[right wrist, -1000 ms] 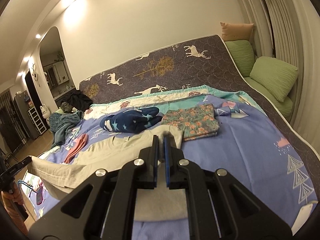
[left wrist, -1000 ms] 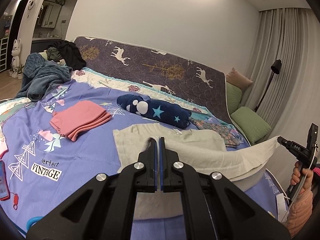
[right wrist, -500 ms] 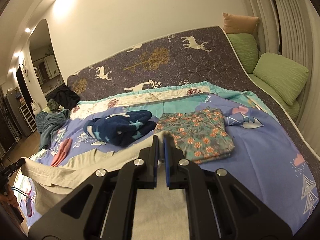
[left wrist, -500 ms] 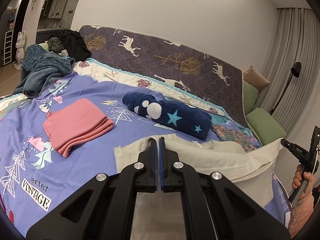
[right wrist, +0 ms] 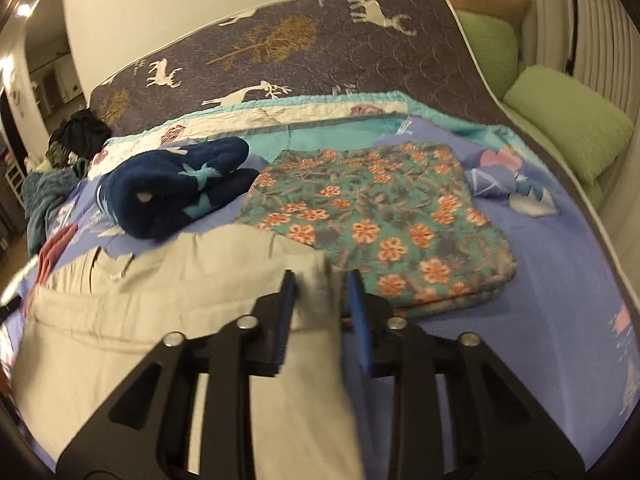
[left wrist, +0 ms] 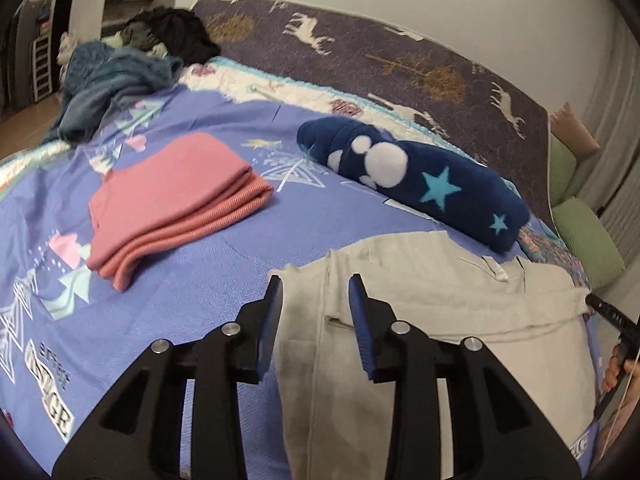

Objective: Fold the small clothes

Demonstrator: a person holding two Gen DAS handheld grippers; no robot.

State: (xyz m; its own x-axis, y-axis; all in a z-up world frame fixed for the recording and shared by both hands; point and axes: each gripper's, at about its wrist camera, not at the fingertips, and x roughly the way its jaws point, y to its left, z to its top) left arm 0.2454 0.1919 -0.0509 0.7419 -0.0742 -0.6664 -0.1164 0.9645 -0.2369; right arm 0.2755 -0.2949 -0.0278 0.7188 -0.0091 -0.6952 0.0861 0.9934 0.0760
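Now the jaws of both grippers stand parted where, a second ago, each was pinched shut on a corner of the beige garment [left wrist: 420, 300]; they have just been opening. In the left wrist view the left gripper [left wrist: 316, 292] has the garment's near-left edge lying between its blue pads, the cloth slack and not pressed. In the right wrist view the right gripper [right wrist: 320, 284] likewise straddles the garment's right corner [right wrist: 308, 268], loose between the pads. The beige garment, earlier stretched and lifted between the two grippers, now lies folded over on the purple bedspread [left wrist: 200, 280], its upper edge flat and a white label showing near the fold. Both cameras sit lower and closer to the bed than before.

Just beyond the garment on the right lies the folded floral cloth [right wrist: 380, 220], its near edge touching or just beside the beige corner; I cannot tell which. Behind the garment rests the rolled navy fleece with stars [left wrist: 412, 180]. To the left, apart, lies the folded pink garment [left wrist: 172, 200]. Farther back, a teal blanket [left wrist: 112, 80] and dark clothes [left wrist: 172, 32] are heaped near the deer-print mattress [left wrist: 400, 60]. Green cushions [right wrist: 568, 120] lie at the right.
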